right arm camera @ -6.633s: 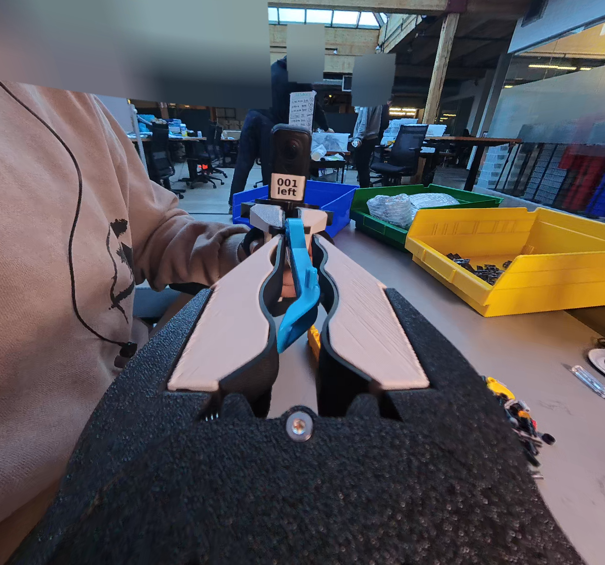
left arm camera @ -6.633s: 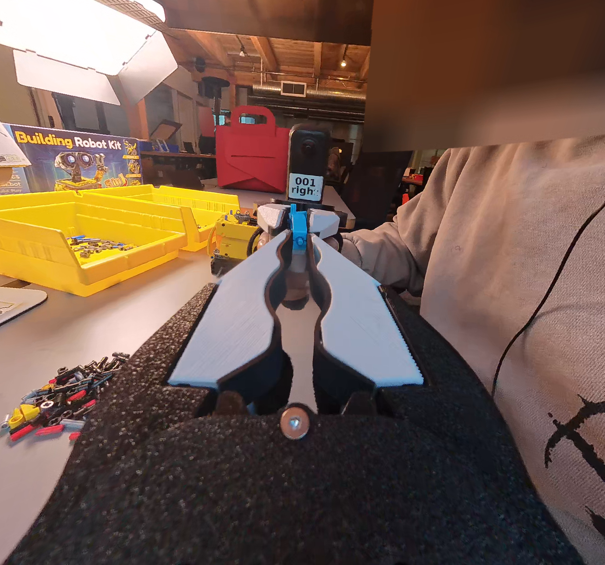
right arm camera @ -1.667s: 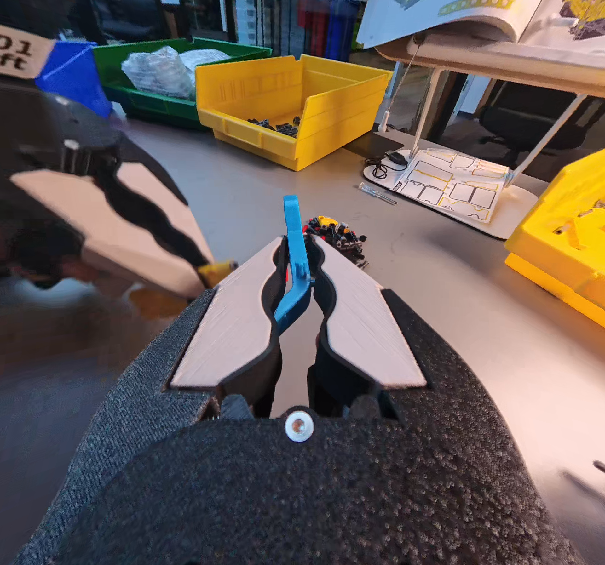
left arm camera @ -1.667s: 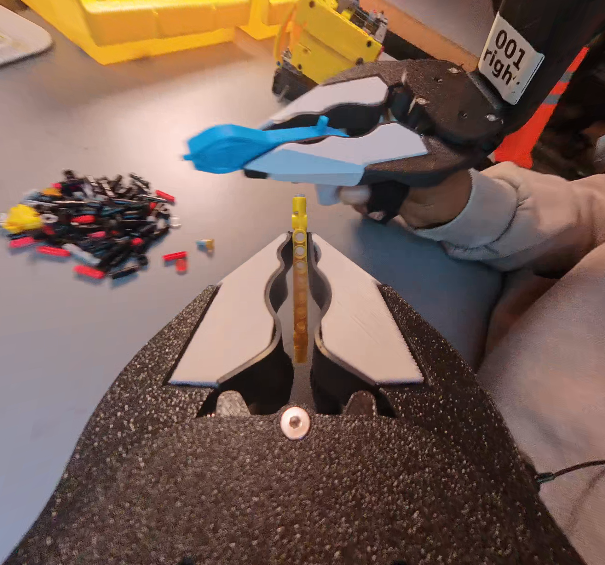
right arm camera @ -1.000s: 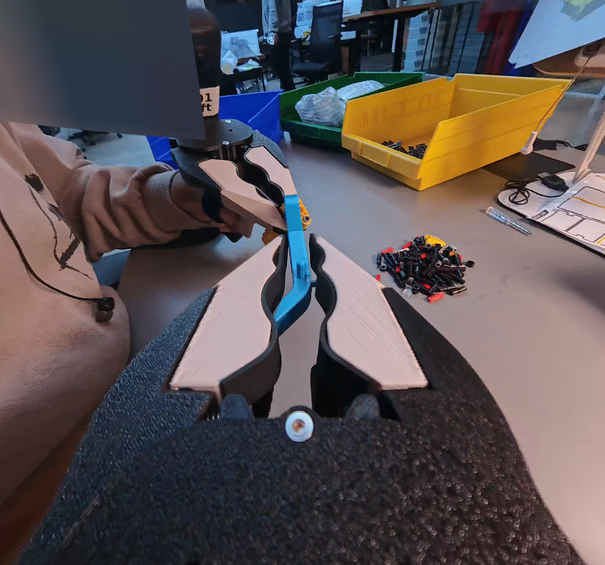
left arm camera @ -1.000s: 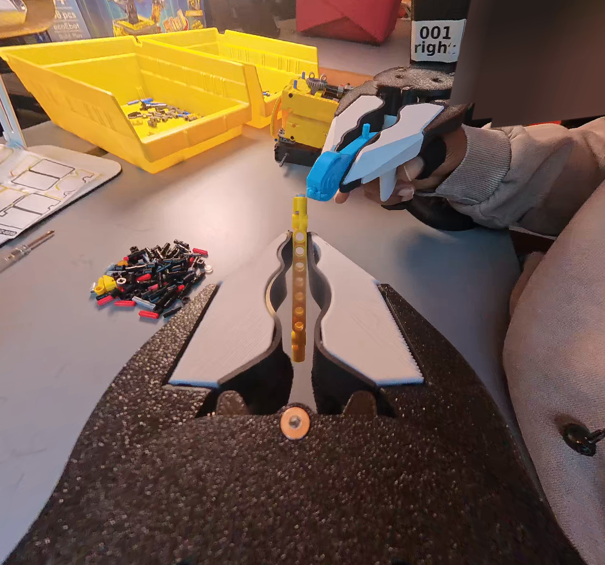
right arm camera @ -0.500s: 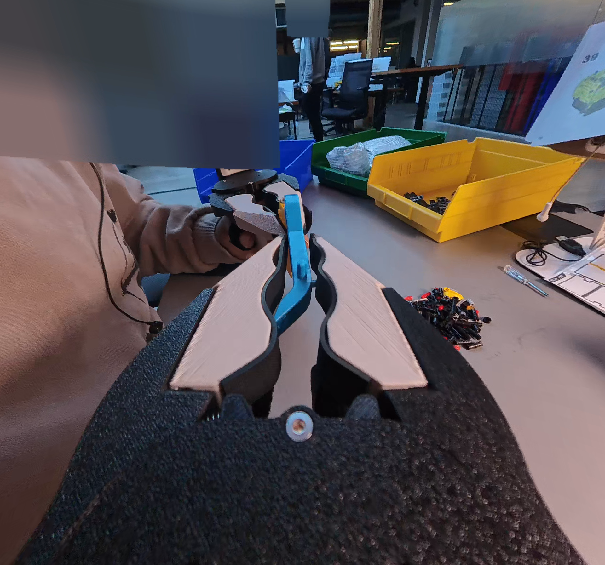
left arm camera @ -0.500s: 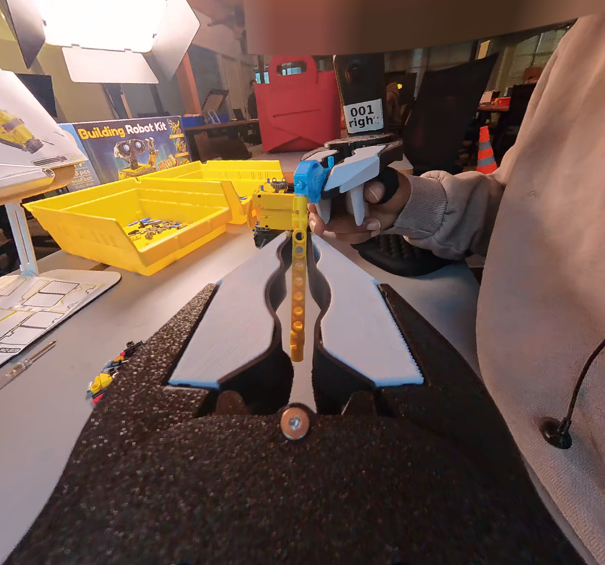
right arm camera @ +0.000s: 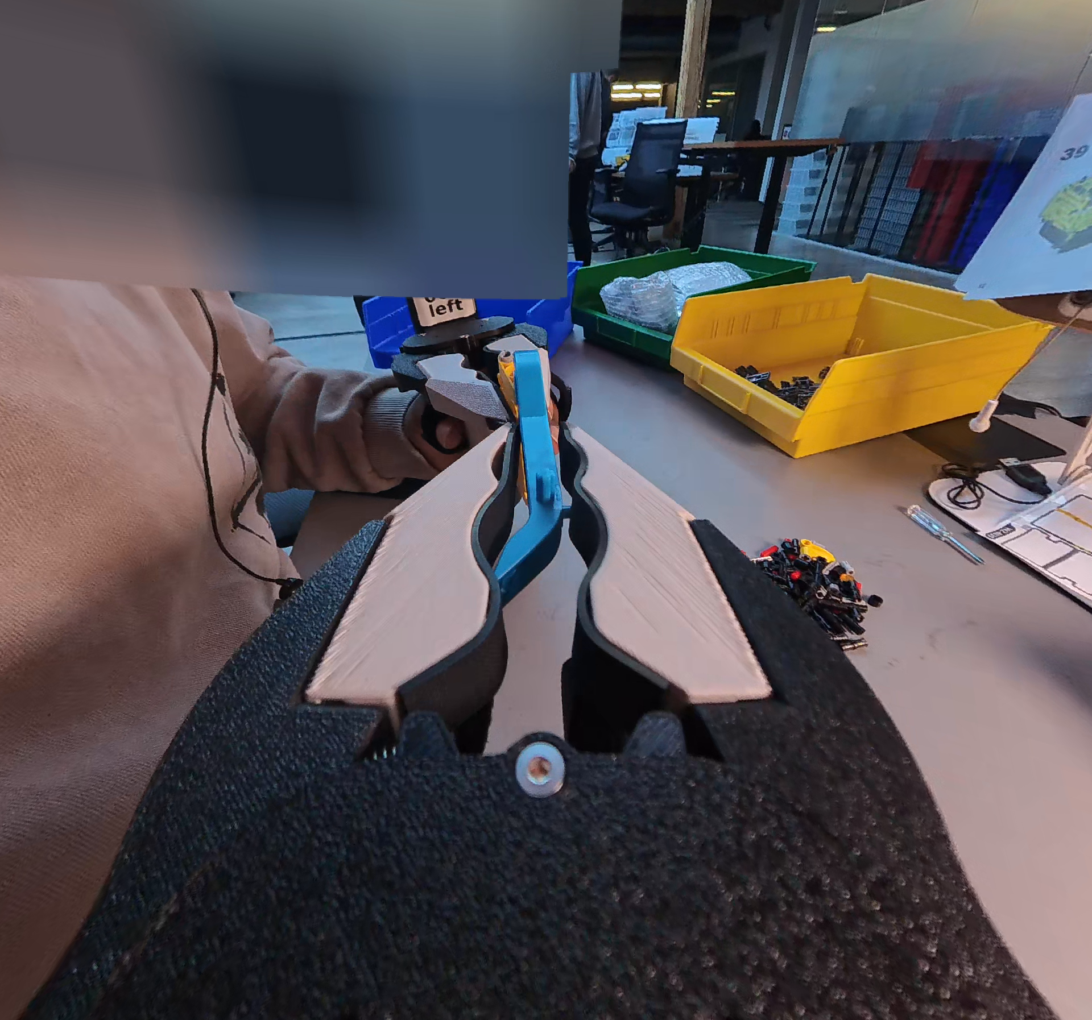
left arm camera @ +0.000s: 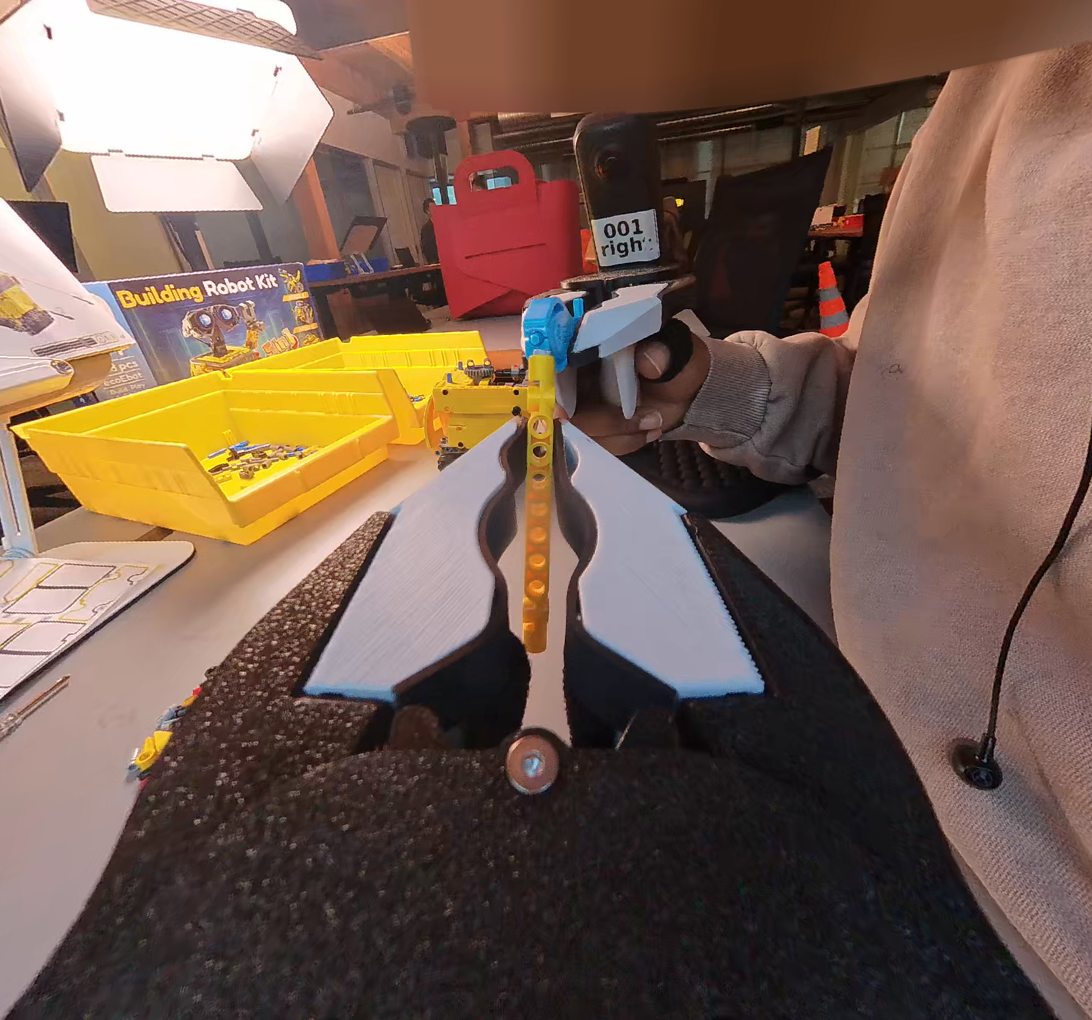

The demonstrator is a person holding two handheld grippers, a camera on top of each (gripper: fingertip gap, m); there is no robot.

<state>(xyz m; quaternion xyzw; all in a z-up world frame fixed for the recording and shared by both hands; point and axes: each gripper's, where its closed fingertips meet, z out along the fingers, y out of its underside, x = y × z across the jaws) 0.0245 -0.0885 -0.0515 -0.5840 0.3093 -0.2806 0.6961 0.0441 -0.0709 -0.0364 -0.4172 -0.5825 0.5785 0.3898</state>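
My left gripper point(left arm camera: 539, 430) is shut on a yellow perforated beam point(left arm camera: 536, 542) that stands along its fingers and pokes past the tips. My right gripper point(right arm camera: 535, 430) is shut on a blue plastic tool point(right arm camera: 535, 478) with a round head. The two grippers face each other above the table in front of the person's torso. In the left wrist view the beam's tip touches the blue tool's head point(left arm camera: 546, 330), held by the right gripper point(left arm camera: 582, 330). In the right wrist view the left gripper point(right arm camera: 473, 386) and the beam's end point(right arm camera: 506, 377) sit just behind the blue tool.
Yellow bins point(left arm camera: 207, 460) and a partly built yellow model point(left arm camera: 473, 407) stand on the grey table point(left arm camera: 177, 625). A pile of small parts point(right arm camera: 818, 587), a screwdriver point(right arm camera: 945, 534), another yellow bin point(right arm camera: 857, 353) and a green bin point(right arm camera: 626, 318) lie to the right. An instruction sheet point(left arm camera: 53, 607) lies at the left. The tips of both grippers are at nearly the same place.
Both grippers rose from over the table and turned toward each other. The beam's tip, apart from the blue tool a second ago, now meets its round head.
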